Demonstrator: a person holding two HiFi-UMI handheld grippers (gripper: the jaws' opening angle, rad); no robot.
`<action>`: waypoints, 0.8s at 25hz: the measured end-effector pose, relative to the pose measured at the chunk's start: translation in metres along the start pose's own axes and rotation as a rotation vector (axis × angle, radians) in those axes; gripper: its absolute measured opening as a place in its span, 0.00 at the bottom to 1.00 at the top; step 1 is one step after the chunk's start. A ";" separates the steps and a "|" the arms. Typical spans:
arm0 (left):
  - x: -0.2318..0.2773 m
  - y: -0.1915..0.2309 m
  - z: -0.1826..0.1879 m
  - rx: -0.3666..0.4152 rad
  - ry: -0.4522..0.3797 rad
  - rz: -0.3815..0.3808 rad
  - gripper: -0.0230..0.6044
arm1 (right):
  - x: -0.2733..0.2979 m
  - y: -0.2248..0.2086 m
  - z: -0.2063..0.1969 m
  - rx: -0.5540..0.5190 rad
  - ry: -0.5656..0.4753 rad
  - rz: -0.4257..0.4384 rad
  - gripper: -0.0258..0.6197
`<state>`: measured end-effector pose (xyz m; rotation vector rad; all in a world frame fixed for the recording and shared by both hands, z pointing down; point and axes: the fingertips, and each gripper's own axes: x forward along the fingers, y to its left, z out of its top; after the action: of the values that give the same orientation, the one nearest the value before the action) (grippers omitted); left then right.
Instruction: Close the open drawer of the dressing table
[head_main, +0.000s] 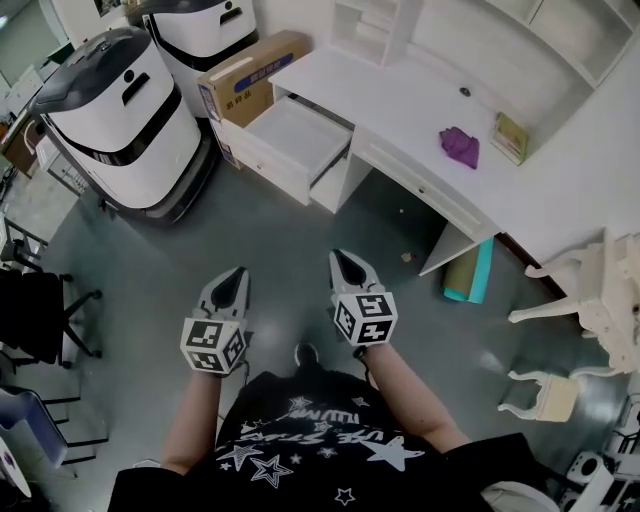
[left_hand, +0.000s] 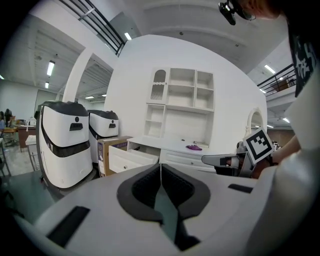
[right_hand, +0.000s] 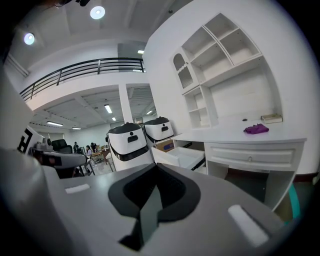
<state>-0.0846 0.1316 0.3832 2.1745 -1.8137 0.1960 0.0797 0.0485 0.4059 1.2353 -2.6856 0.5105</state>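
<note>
Jaws together and empty, my left gripper and right gripper face the drawer well ahead between them, its front angled left, neither nearer.

Dressing table: against the wall, beyond the open floor.
Open drawer: pulled out of the table's left end, over the floor.
Shelf unit: on the tabletop, at the back left.
Cloth: on the tabletop, toward the right; book just beside it, nearer the wall.
Cardboard box: on the floor, left of the drawer.
Nearer machine, farther machine: left of the box, one behind the other.
Rolled mat: on the floor by the table's right end.
Left gripper, right gripper: side by side, before the drawer, well apart from it.
</note>
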 end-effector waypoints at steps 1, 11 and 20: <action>0.005 0.002 0.003 0.010 -0.001 0.011 0.06 | 0.002 -0.007 0.003 0.000 -0.008 -0.007 0.05; 0.021 0.027 0.031 0.015 -0.028 0.091 0.06 | 0.021 -0.024 0.010 0.015 -0.006 0.002 0.05; 0.061 0.032 0.023 0.005 0.004 0.028 0.06 | 0.039 -0.025 0.002 0.002 0.034 -0.006 0.05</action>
<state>-0.1057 0.0623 0.3841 2.1517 -1.8437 0.2111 0.0729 0.0048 0.4201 1.2239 -2.6528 0.5280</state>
